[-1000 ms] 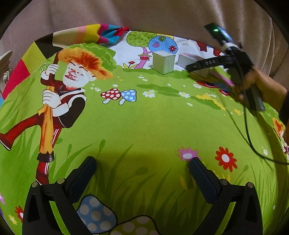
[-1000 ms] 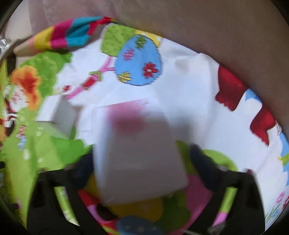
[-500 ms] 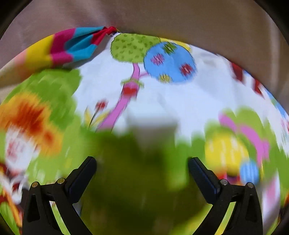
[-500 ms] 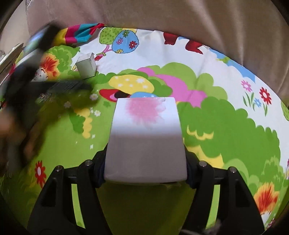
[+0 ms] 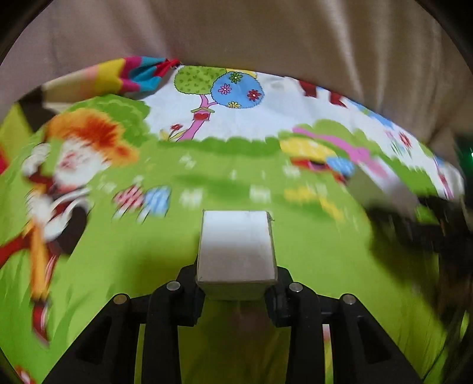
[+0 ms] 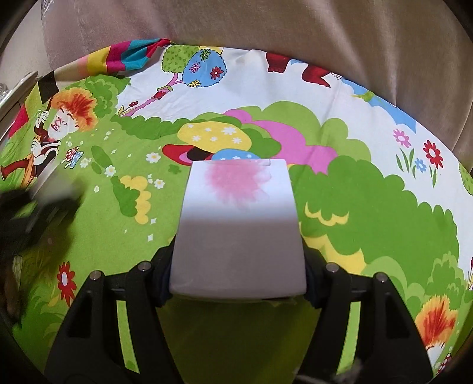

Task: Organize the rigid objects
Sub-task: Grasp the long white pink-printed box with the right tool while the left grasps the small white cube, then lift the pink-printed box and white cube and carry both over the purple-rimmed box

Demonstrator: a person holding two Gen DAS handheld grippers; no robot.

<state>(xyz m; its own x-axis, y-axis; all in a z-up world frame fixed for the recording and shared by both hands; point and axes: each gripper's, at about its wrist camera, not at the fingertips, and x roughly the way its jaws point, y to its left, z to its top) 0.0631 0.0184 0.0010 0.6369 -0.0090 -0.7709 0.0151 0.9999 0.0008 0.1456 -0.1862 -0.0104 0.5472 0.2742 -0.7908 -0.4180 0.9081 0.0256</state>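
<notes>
My left gripper (image 5: 236,295) is shut on a small white block (image 5: 236,248) and holds it above the cartoon-print cloth (image 5: 118,265). My right gripper (image 6: 238,280) is shut on a larger white block (image 6: 238,233) with a pink blotch on its top face, also held above the cloth. In the left wrist view the right gripper is a dark blur at the right edge (image 5: 419,224). In the right wrist view the left gripper is a dark blur at the left edge (image 6: 32,212), with its white block blurred above it.
The bright cloth (image 6: 384,206) with green grass, mushrooms and a cartoon boy covers the whole surface. A beige curtain (image 6: 266,23) hangs behind its far edge. A striped fold of cloth (image 5: 118,76) lies at the far left.
My left gripper went forward to the small white block, shut on it and drew it back toward me. My right gripper closed on the larger block and carried it back from the far edge.
</notes>
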